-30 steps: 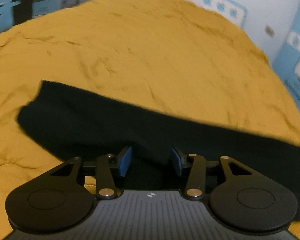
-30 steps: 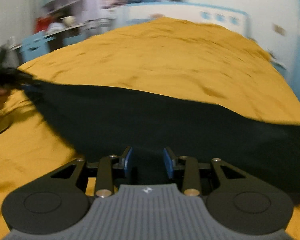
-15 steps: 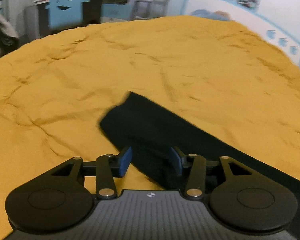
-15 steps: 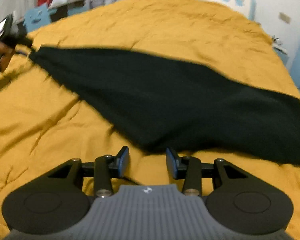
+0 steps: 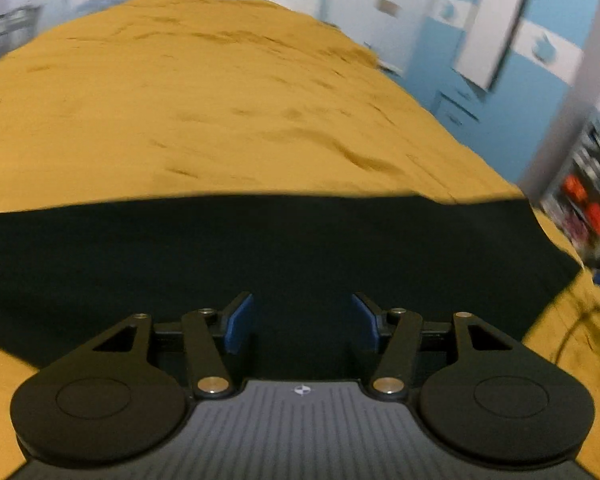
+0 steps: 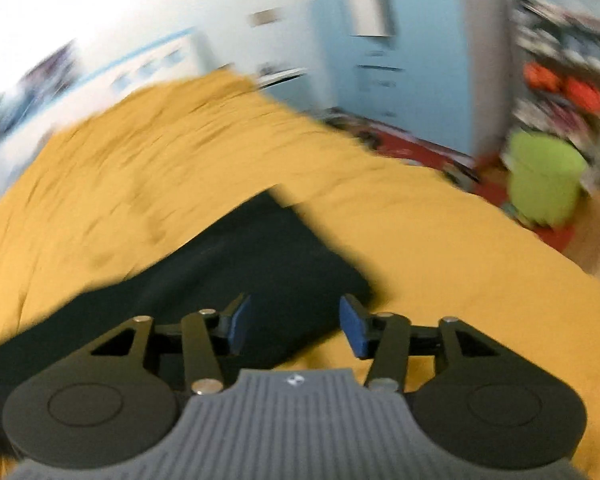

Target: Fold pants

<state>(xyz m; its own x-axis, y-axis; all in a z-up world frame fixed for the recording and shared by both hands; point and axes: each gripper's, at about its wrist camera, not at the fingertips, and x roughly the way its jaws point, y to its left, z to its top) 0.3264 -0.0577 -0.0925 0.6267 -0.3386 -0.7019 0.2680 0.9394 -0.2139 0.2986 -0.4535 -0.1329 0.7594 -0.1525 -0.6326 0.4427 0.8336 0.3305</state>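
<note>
One pair of dark pants [image 5: 260,256], one yellow bedspread [image 5: 204,112], two tongs, left tongs [image 5: 302,326], right tongs [image 6: 294,326], one green bin [image 6: 544,180]

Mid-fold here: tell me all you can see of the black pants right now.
The black pants look like soft, matte dark fabric, lying flat as a wide band across the yellow bedspread. In the right wrist view one squared end shows. The left gripper and right gripper hover over them, jaws opening, pads not pressing them.
</note>
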